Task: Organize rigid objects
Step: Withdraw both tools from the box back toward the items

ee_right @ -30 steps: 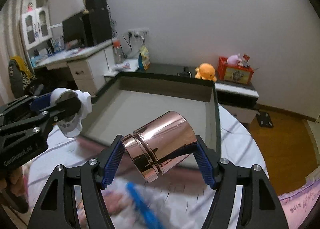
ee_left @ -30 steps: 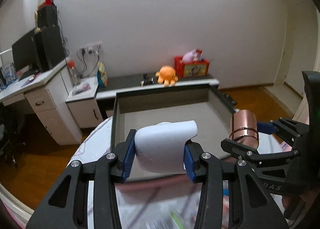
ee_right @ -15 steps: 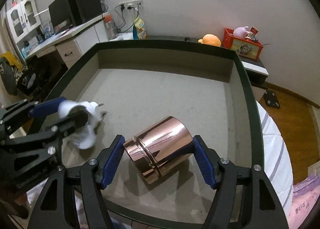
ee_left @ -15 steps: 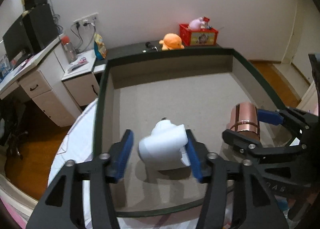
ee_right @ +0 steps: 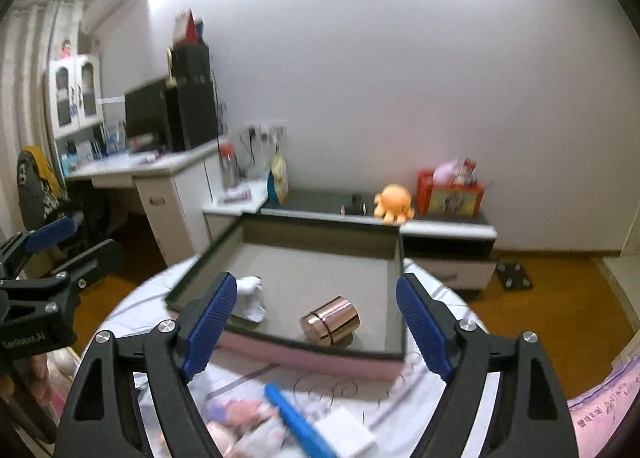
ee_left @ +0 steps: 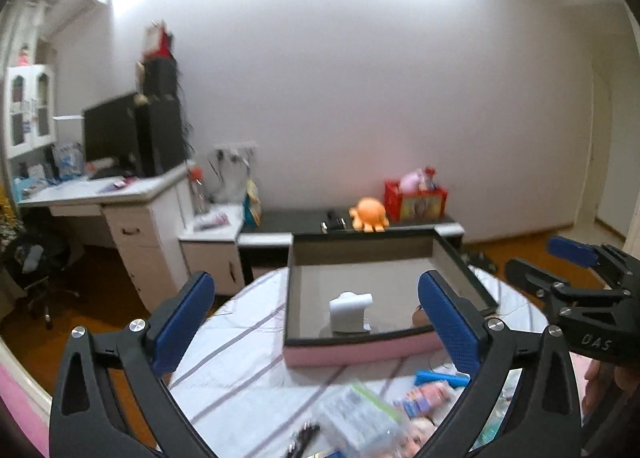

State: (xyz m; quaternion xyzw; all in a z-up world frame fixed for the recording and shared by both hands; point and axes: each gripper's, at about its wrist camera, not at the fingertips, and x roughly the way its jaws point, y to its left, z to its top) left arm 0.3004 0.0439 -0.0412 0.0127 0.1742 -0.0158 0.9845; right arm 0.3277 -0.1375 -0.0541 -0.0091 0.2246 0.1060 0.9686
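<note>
A grey box with a pink base stands on the round table. A white plug-like object sits inside near its front left. A copper cylinder lies on its side inside near the front; in the left wrist view only its edge shows behind my finger. My left gripper is open and empty, held back from the box. My right gripper is open and empty, also back from the box. It shows at the right of the left wrist view.
Loose items lie on the striped tablecloth near me: a blue stick, a white flat box, a doll and a clear packet. A desk and low cabinet stand beyond.
Both grippers opened, left the white object and the copper cylinder in the box, and pulled back and up away from it.
</note>
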